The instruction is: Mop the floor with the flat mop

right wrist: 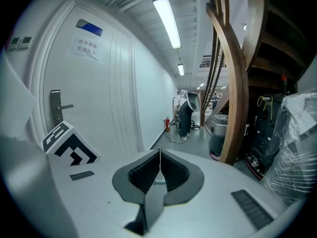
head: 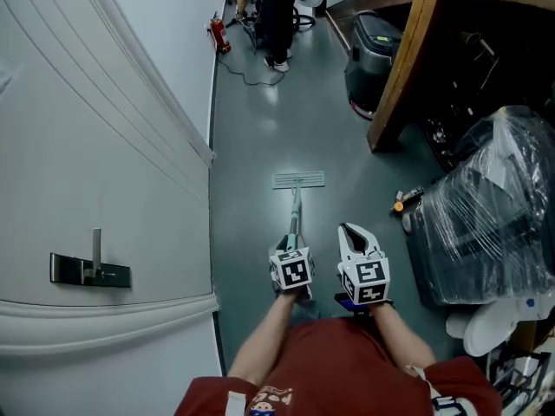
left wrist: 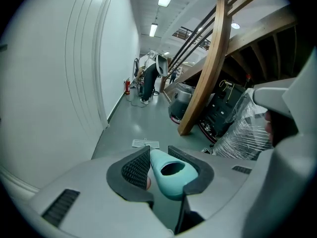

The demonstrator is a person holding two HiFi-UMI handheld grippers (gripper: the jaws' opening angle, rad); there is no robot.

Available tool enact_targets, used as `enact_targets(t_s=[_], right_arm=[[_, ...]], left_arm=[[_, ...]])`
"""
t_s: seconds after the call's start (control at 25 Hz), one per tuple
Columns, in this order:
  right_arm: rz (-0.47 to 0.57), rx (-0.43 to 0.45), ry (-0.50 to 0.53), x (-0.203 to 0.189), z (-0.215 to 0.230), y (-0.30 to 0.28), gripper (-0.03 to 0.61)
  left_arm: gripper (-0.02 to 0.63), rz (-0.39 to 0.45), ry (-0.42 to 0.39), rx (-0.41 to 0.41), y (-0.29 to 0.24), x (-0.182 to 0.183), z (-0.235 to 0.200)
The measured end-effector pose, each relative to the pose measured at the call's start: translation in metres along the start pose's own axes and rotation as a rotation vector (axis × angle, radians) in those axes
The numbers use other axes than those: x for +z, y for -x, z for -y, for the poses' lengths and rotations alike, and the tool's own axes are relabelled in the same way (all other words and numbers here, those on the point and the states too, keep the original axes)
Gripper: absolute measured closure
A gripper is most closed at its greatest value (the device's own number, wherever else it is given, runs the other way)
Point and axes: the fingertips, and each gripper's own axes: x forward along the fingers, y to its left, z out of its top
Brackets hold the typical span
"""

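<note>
While head-forward, flat mop (head: 295,208) along floor (head: 251,137).

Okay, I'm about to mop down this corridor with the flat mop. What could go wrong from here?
1. Only the left gripper grips the mop handle, at its top end. The right gripper is shut on nothing, so the mop head may twist or wander.
2. A cable lies on the floor ahead and could snag the mop.
3. Small items beside the wrapped load could get knocked.
</note>
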Motion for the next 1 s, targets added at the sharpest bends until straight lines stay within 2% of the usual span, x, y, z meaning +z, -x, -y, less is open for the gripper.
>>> enact_targets(t_s=[0.2,0.36,0.6,0.72,1.0], right_arm=[[0.009,-0.021,0.000,0.020,-0.002,-0.031,0.558],[0.014,-0.046,-0.015,0.029,0.014,-0.054,0.558],[0.008,-0.060,-0.045,0.037,0.055,-0.103,0.558],[0.015,-0.058,-0.046,0.052,0.083,-0.128,0.558],[0.019,-0.039,-0.045,0.081,0.141,-0.176,0.558]], left_arm=[[0.485,-0.005,-0.028,-0.018,-0.019,0.022,-0.015],[0.486,-0.008,-0.052,-0.021,-0.037,0.040,-0.013],[0.486,0.008,-0.102,-0.023,-0.089,0.076,0.001],[0.485,0.004,-0.117,-0.017,-0.115,0.103,0.012],[0.485,0.001,-0.103,0.000,-0.165,0.158,0.035]])
